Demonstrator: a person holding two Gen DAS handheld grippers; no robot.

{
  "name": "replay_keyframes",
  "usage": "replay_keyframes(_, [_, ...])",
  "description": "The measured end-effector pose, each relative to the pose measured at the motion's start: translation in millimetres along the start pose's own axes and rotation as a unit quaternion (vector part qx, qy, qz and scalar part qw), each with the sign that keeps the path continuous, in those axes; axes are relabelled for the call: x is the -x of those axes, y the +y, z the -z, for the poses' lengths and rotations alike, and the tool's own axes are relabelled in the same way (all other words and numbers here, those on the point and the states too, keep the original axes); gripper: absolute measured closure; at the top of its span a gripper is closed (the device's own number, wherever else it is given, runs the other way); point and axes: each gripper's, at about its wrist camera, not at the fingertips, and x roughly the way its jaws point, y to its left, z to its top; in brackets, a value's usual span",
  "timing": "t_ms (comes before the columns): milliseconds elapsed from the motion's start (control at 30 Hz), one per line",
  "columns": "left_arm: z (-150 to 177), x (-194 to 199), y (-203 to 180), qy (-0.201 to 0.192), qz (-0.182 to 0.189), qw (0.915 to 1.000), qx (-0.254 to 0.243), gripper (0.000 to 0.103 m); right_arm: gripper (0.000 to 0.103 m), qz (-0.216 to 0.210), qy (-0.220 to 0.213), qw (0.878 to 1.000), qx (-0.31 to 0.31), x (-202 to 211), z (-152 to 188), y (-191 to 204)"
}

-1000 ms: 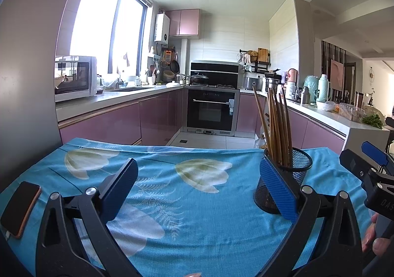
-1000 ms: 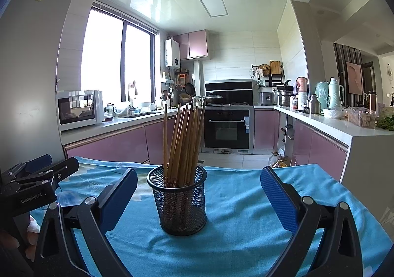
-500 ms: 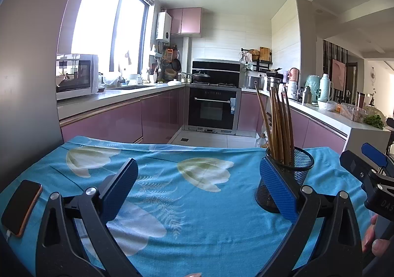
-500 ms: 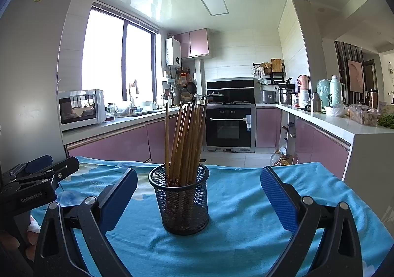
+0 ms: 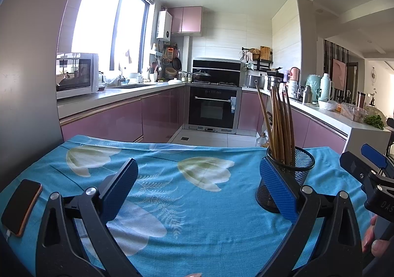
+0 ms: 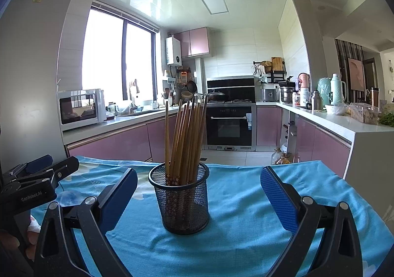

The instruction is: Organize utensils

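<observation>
A black mesh cup (image 6: pixel 183 199) stands upright on the blue flowered tablecloth (image 6: pixel 241 215) with several brown chopsticks (image 6: pixel 186 139) leaning in it. My right gripper (image 6: pixel 199 195) is open, its blue pads wide apart, and the cup sits just ahead between them, nearer the left pad. In the left wrist view the same cup (image 5: pixel 293 173) with its chopsticks (image 5: pixel 278 129) stands behind the right pad. My left gripper (image 5: pixel 199 188) is open over bare cloth and holds nothing. Each gripper shows at the edge of the other's view.
A dark phone (image 5: pixel 21 205) with an orange edge lies on the cloth at the far left. Beyond the table's far edge are pink kitchen cabinets (image 5: pixel 110 121), an oven (image 5: pixel 213 109) and a crowded counter (image 5: pixel 327 107). A hand (image 5: pixel 373 240) grips the right tool.
Both cameras have tipped up slightly and crept forward, so the cup looks a little larger. Neither gripper's opening has changed and the cup has not moved.
</observation>
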Motion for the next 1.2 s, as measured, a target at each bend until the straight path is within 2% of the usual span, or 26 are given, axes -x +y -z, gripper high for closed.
replay_keyframes(1200, [0.2, -1.9, -2.2, 0.005, -0.001, 1.0000, -0.002, 0.006, 0.006, 0.002, 0.004, 1.000, -0.003, -0.4, 1.2, -2.1])
